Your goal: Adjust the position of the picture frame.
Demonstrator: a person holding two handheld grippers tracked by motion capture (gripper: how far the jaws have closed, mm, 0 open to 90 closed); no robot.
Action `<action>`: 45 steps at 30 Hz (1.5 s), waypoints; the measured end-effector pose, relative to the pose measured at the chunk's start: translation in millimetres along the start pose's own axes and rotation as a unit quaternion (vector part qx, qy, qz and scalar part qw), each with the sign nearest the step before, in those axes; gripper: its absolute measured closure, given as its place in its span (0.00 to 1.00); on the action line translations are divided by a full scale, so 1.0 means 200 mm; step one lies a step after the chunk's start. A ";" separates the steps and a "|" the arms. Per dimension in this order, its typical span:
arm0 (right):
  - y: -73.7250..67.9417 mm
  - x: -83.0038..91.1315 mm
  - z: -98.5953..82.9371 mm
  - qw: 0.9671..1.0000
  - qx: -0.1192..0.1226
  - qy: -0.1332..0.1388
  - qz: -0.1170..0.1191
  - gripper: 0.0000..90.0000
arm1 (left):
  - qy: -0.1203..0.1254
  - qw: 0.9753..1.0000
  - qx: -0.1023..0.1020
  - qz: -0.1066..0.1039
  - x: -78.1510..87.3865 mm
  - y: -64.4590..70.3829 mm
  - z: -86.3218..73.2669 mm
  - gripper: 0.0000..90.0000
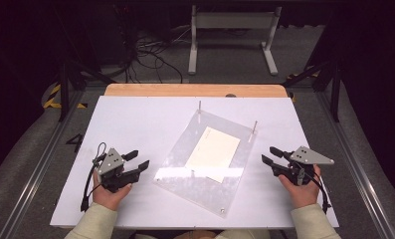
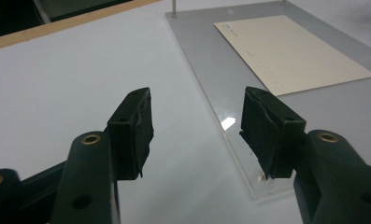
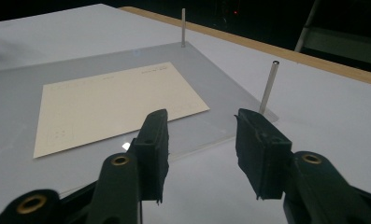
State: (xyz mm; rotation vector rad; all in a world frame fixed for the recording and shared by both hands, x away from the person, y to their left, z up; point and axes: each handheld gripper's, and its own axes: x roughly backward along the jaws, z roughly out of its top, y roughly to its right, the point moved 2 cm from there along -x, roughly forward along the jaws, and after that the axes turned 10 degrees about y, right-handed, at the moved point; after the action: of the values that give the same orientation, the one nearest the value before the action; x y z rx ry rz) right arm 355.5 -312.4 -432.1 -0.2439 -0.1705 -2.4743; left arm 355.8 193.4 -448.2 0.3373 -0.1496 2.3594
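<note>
A clear acrylic plate lies tilted in the middle of the white table, with a cream card flat on it. Two thin metal pins stand at the plate's far corners. My left gripper rests to the left of the plate, open and empty, its jaws aimed at the plate's near left edge. My right gripper sits to the right of the plate, open with nothing between its jaws. Ahead of it lie the card and one pin.
The white table top has a wooden strip along its far edge. Beyond it, a white frame stand and cables sit on the grey floor. Metal rails run along both sides of the table.
</note>
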 end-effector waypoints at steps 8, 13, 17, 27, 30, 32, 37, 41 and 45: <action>0.00 0.01 0.01 1.000 0.000 0.000 0.008 0.63 | -0.013 0.999 -0.015 -0.029 0.08 0.07 0.01 0.53; -0.01 0.01 0.02 1.000 -0.007 -0.006 0.013 0.62 | -0.021 0.998 -0.008 -0.053 0.08 0.09 0.02 0.58; 0.02 -0.02 0.05 1.000 -0.016 -0.017 0.012 0.62 | -0.027 0.998 -0.003 -0.060 0.07 0.10 0.01 0.60; 0.16 -0.25 0.17 0.996 -0.015 -0.087 -0.001 0.60 | -0.042 0.997 -0.003 -0.060 0.05 0.09 0.00 0.60; 0.22 -0.35 0.17 0.994 -0.030 -0.107 -0.014 0.61 | -0.043 0.997 0.003 -0.060 0.05 0.09 -0.01 0.60; 0.26 -0.41 0.17 0.993 -0.034 -0.111 -0.021 0.61 | -0.043 0.997 0.000 -0.060 0.05 0.09 -0.01 0.60; 0.32 -0.54 0.14 0.991 -0.027 -0.128 -0.022 0.71 | -0.044 0.997 0.002 -0.060 0.05 0.08 -0.02 0.60; 0.35 -0.63 0.12 0.990 -0.005 -0.140 -0.021 0.93 | -0.048 0.997 0.007 -0.060 0.05 0.08 -0.02 0.60; 0.36 -0.62 0.12 0.988 -0.009 -0.149 -0.029 0.94 | -0.049 0.997 0.007 -0.061 0.05 0.08 -0.03 0.60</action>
State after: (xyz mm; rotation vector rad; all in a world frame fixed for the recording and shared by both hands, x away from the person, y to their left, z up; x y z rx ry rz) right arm 499.9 -290.9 -430.6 -0.6262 -0.2849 -2.4851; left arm 336.8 188.7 -450.5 0.4553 -0.1553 2.2246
